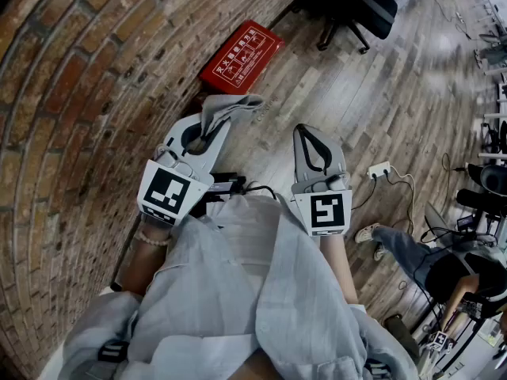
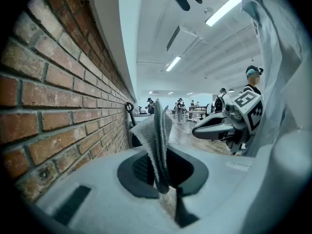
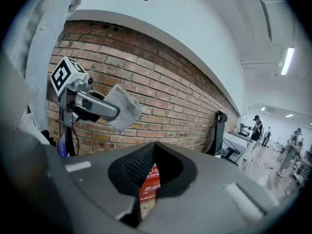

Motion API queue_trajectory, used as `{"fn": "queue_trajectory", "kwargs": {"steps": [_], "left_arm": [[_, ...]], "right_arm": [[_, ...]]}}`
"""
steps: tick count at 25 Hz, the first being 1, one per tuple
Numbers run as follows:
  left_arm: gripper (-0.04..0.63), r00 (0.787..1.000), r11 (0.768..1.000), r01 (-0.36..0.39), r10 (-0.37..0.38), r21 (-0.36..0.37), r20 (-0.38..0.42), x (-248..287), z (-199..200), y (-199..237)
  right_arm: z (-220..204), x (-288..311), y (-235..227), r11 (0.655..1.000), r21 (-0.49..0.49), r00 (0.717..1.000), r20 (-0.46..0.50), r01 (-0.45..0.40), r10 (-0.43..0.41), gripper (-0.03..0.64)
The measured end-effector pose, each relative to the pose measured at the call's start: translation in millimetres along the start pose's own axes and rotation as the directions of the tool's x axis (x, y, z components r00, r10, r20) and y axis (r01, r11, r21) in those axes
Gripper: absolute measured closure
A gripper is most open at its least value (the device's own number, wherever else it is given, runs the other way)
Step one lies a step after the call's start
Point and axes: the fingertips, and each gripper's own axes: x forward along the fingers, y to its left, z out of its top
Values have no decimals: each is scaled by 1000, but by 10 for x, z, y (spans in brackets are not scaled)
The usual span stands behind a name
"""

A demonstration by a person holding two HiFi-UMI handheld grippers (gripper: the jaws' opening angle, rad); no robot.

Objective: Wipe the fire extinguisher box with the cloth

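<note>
The left gripper (image 1: 212, 127) was clamped on the cloth (image 1: 234, 104). The right gripper (image 1: 307, 133), jaws together, held nothing. The fire extinguisher box (image 1: 240, 56) lay flat just ahead, long side along the brick wall (image 1: 95, 93), nearer the left.

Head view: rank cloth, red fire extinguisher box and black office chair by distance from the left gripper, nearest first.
1. The cloth: clamped in the jaws of the left gripper, at its tip.
2. The red fire extinguisher box: ahead of the gripper, against the brick wall.
3. The black office chair: farthest, ahead and off to the right.
</note>
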Motion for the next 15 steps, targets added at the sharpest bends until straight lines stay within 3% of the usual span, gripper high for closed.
{"fn": "queue_trajectory", "kwargs": {"steps": [15], "left_arm": [[586, 999, 999, -40, 40, 1, -6, 4, 44, -125]], "right_arm": [[-5, -95, -87, 999, 36, 999, 42, -28, 26, 609]]}}
